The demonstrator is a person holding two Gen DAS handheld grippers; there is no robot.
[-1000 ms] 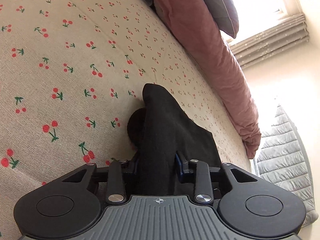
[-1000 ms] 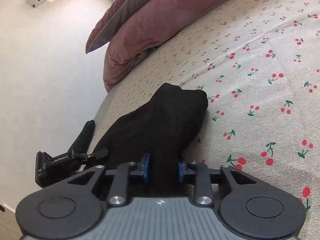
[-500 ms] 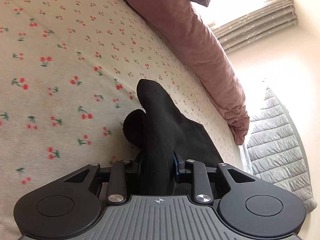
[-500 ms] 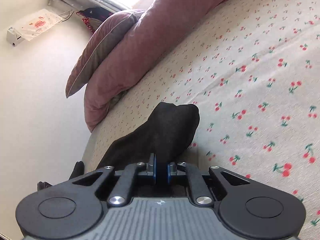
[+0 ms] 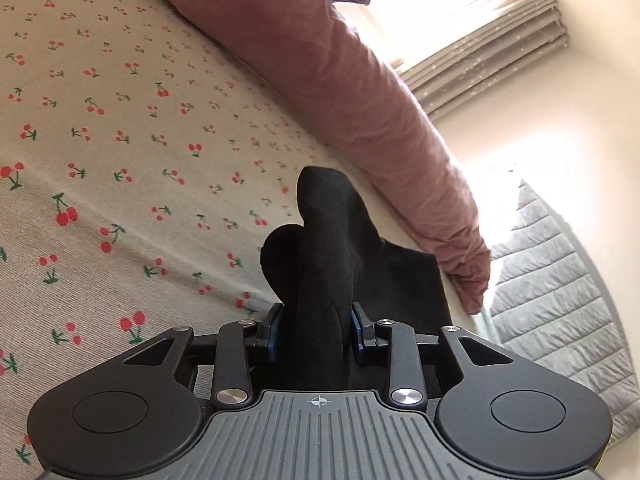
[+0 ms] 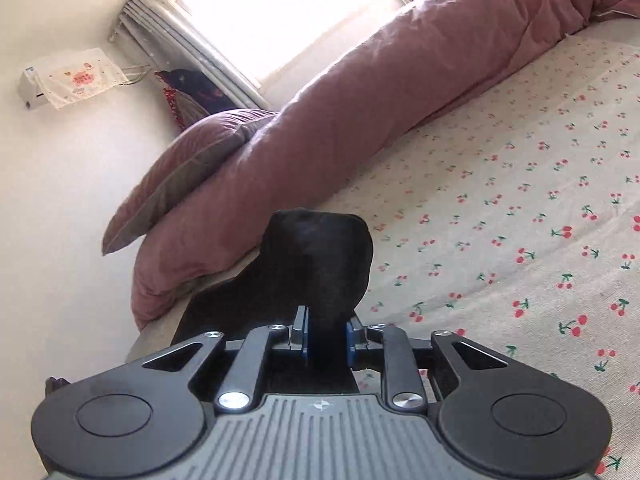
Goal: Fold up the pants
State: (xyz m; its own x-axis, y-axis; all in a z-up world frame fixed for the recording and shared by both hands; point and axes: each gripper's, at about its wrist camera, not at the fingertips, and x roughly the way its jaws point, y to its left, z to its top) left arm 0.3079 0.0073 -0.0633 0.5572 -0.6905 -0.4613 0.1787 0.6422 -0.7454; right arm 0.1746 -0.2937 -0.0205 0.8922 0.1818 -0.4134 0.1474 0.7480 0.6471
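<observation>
The black pants [image 5: 332,248] hang bunched between both grippers above the cherry-print bed sheet [image 5: 120,140]. My left gripper [image 5: 316,334] is shut on a thick fold of the pants, which stands up past its blue-padded fingers. My right gripper [image 6: 326,336] is shut on another bunch of the same black pants [image 6: 320,256]. The fabric trails down to the left toward the bed edge in the right wrist view. The rest of the garment is hidden under the gripper bodies.
A long pink duvet roll [image 5: 360,92] lies along the far side of the bed, and shows in the right wrist view [image 6: 360,120] with a pink pillow [image 6: 188,176]. A grey quilted mat [image 5: 560,300] lies beyond the bed edge. A window [image 6: 280,12] is behind.
Both grippers have risen and tilted up with the pants, so more of the duvet, wall and window shows. The right gripper closed tighter on the fabric a second ago.
</observation>
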